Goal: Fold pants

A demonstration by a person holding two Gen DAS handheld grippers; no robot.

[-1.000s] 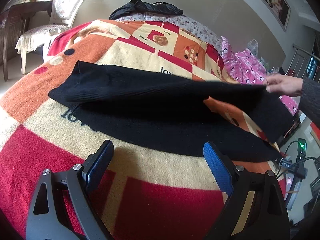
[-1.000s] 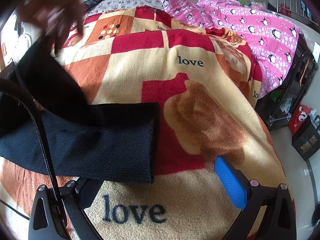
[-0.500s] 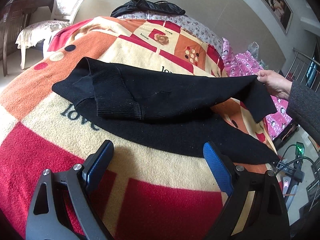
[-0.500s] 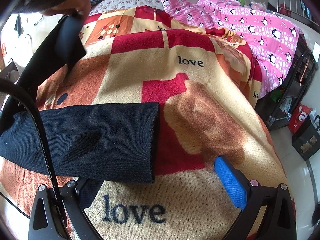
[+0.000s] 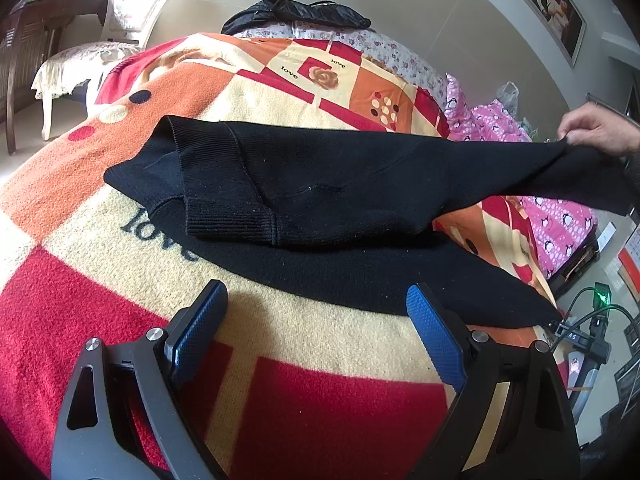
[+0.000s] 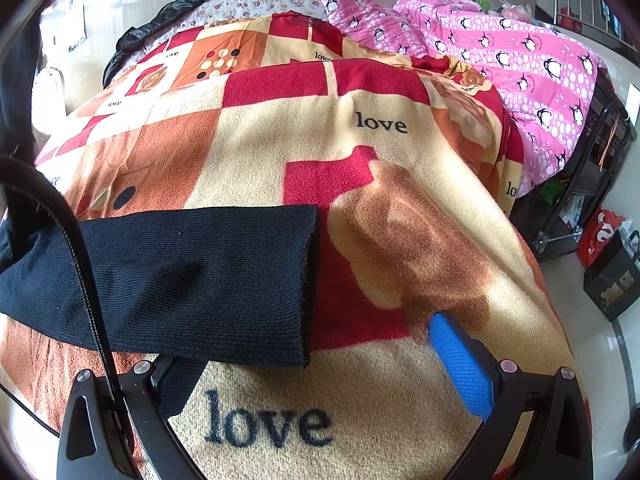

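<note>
A: Where are the pants?

B: Pants (image 5: 320, 200) lie black across the blanket (image 5: 280, 400) on the bed. One leg flat, its cuff (image 6: 308, 288) just ahead of my right gripper (image 6: 320, 364). The other leg is lifted at the far end by a bare hand (image 5: 596, 132), held over the flat leg.

A: Step?

B: I'd say the first fold, leg onto leg, not laid down yet. Neither gripper is doing it.

A: Jaws?

B: Left gripper (image 5: 316, 320) spread wide, nothing between the pads, hanging above the blanket just short of the near pants edge. Right one also apart and empty; the flat leg overlaps its left finger in the right wrist view, touching or not, can't tell.

A: Next?

B: Probably lay the lifted leg flush, edges matched, then pinch the cuffs to fold lengthwise.
</note>
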